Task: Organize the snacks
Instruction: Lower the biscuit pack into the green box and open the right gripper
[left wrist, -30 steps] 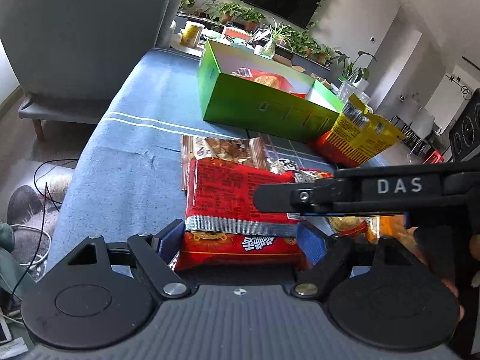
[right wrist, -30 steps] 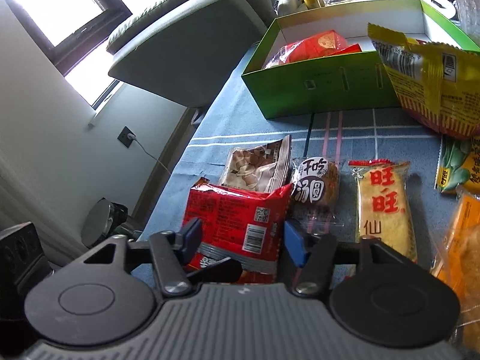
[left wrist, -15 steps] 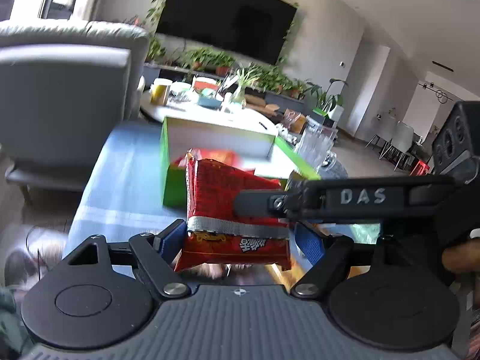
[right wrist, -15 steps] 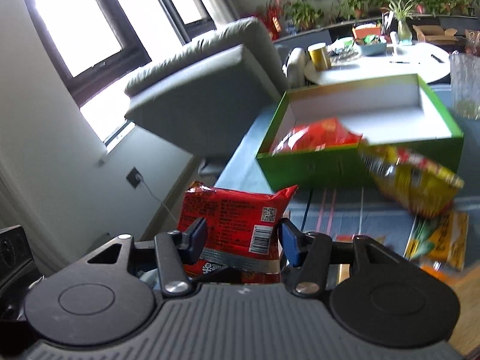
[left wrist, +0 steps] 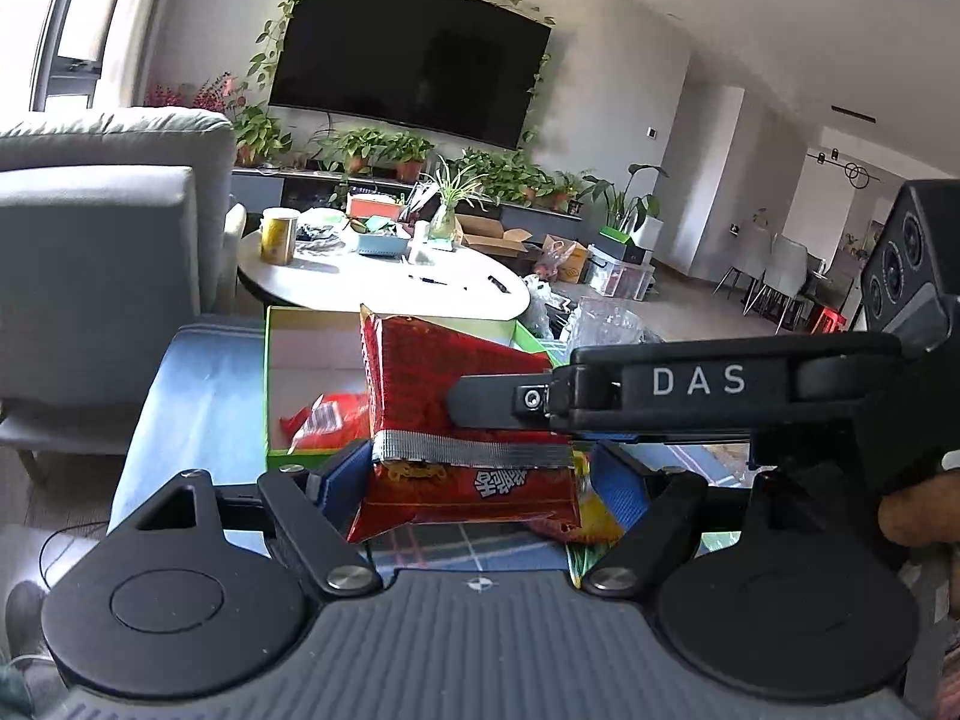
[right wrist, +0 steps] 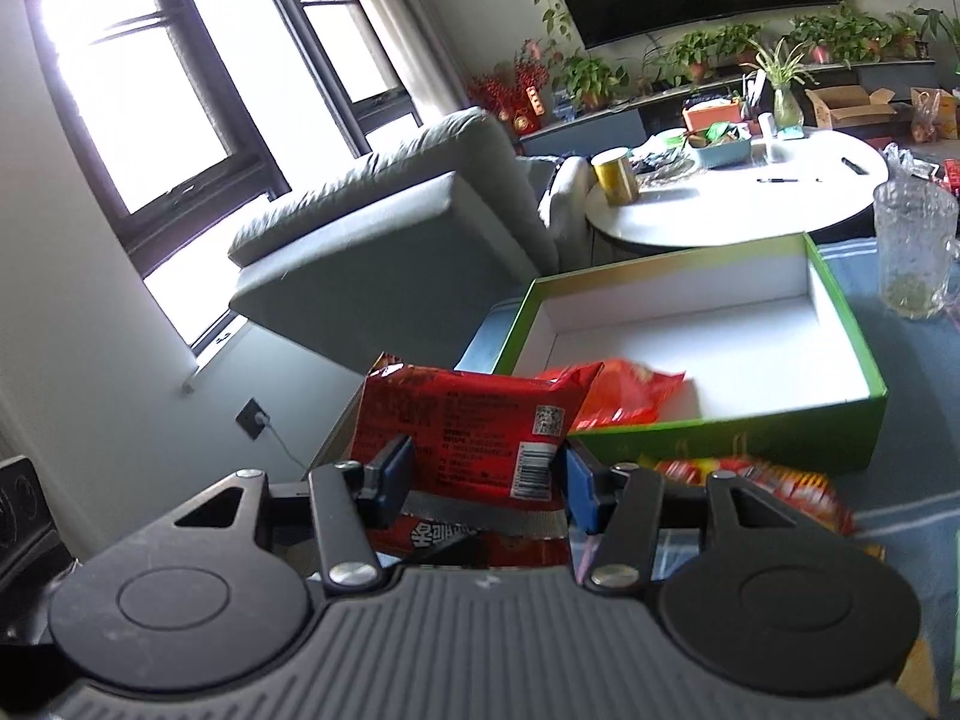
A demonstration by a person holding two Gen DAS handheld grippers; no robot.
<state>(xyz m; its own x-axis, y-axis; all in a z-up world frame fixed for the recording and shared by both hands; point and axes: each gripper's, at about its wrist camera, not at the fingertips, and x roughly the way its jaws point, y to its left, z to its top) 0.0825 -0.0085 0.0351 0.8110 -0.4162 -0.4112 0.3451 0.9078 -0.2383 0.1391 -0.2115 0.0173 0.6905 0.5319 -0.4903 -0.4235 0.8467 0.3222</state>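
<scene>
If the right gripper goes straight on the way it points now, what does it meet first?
Probably the green box. The right gripper, shut on the red snack packet, points at the box's near left corner; depth is unclear, so it might pass above the rim.

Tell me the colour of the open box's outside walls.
Bright green, white inside; clearest in the right wrist view.

Each tool is matte black plastic with a ribbed grey housing in front, two round disc-shaped mounts, angled link arms with silver screw heads, and blue pads on the fingers. The left tool point(left wrist: 480, 474) and right tool point(right wrist: 489, 474) look alike. The right one carries white "DAS" lettering along its side, and bare skin of the right hand point(left wrist: 918, 510) shows behind it.
</scene>
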